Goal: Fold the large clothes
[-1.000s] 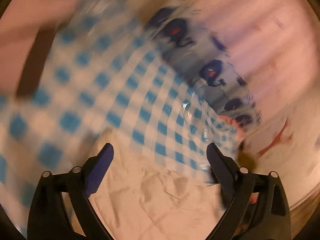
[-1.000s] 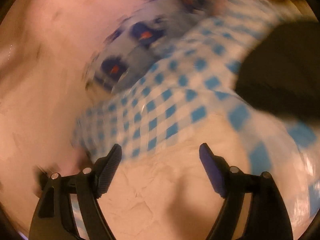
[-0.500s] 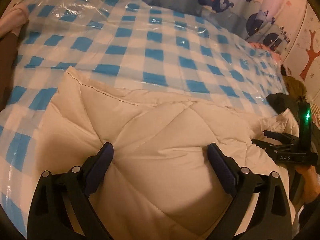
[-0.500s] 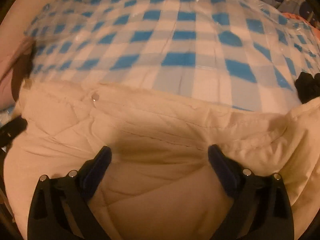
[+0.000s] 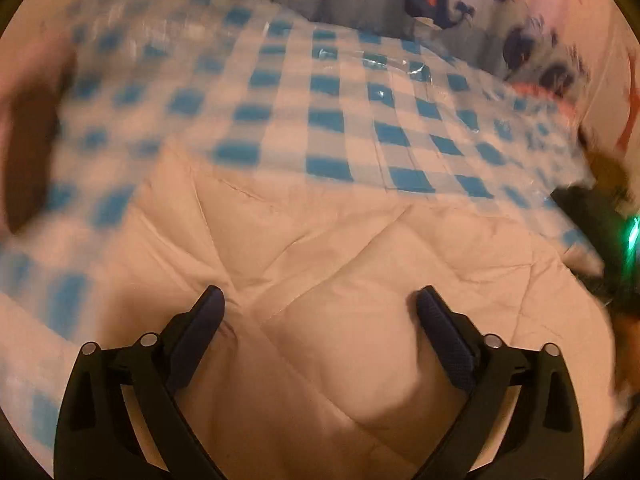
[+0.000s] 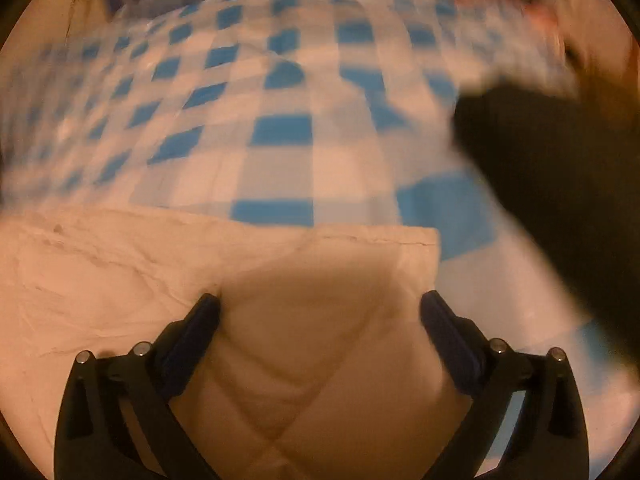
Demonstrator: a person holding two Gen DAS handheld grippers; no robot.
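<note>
A cream quilted padded garment [image 5: 340,264] lies on a blue and white checked plastic sheet [image 5: 328,120]. My left gripper [image 5: 320,312] is open, its fingers wide apart just over the quilted cloth. In the right wrist view the same garment [image 6: 304,320] shows a far right corner [image 6: 428,240] on the checked sheet [image 6: 280,132]. My right gripper [image 6: 320,312] is open above that corner part, with nothing between its fingers. Both views are blurred.
A whale-print cloth [image 5: 432,4] hangs behind the sheet. A dark object with a green light [image 5: 616,248] is at the right edge of the left wrist view. A large dark shape [image 6: 560,200] fills the right of the right wrist view.
Both grippers swung down over the garment a second ago and stay open. Since half a second ago the right gripper has shifted right to the garment's corner; the left view moved slightly.
</note>
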